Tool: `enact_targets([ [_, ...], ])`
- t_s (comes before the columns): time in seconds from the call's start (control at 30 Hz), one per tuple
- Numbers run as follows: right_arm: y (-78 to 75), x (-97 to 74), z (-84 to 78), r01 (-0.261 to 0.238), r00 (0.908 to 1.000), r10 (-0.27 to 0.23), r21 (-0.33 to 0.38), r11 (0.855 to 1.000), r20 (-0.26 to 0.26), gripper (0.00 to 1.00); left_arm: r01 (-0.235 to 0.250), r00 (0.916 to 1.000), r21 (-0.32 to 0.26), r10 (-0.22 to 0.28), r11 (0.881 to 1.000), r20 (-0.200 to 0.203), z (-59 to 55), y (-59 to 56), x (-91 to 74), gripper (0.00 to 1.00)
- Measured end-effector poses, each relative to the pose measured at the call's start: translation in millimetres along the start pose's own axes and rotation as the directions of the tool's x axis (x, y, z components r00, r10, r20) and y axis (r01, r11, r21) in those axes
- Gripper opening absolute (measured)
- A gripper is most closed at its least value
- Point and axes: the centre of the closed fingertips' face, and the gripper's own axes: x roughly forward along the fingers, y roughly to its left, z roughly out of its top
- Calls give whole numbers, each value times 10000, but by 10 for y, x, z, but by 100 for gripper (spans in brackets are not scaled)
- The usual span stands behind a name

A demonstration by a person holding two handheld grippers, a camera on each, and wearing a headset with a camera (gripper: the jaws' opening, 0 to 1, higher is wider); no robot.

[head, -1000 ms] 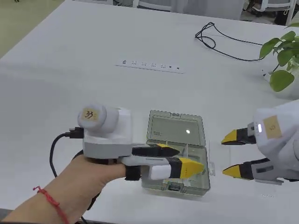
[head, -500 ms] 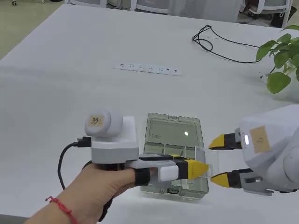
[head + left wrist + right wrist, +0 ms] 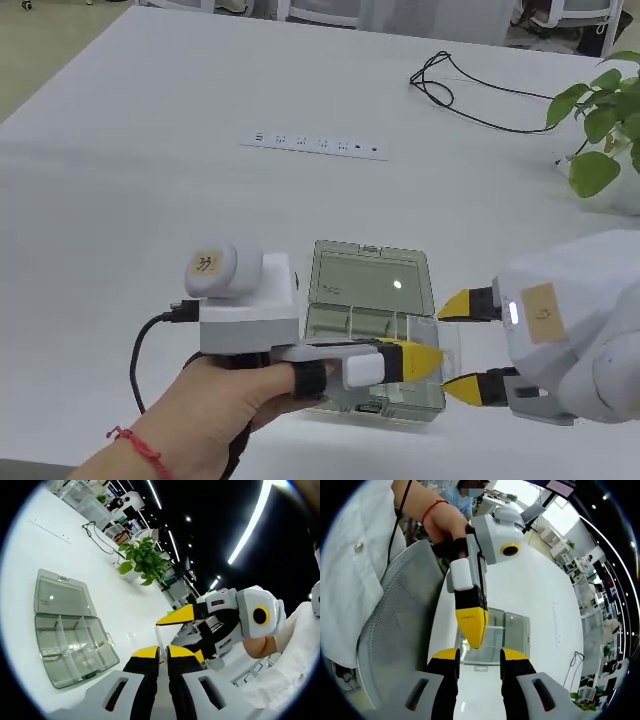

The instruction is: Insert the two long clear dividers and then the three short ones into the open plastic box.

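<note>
Left claw jaws nearly together; right claw jaws apart.

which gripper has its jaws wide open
The right gripper, right of the box: its yellow tips stand well apart. The left gripper has jaws pinched on a clear divider.

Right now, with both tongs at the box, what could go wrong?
The left tongs seem to pinch a thin clear divider; it could slip or twist on the way in. The open right tongs sit very close to them at the right side of the box, so the tips may bump. Nothing holds the box, so pressing down could shove it.
</note>
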Motion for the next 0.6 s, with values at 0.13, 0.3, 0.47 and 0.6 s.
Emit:
enact_targets([
  [0.13,4,2,-2,-1,10000,1,-26,10000,-35,33,42,10000,-66,-42,10000,9,-7,1,2,0],
  [0.3,7,5,-8,34,10000,-35,-129,9999,-91,33,70,9999,-217,-68,9997,77,-13,8,7,0],
  [0.47,7,5,-8,94,9999,-96,-251,9996,-115,33,40,9997,-407,-31,9992,228,-14,10,6,0],
  [0.6,7,6,7,135,9999,-137,-270,9995,-87,34,37,9994,-560,-18,9984,332,-10,21,-4,0],
])
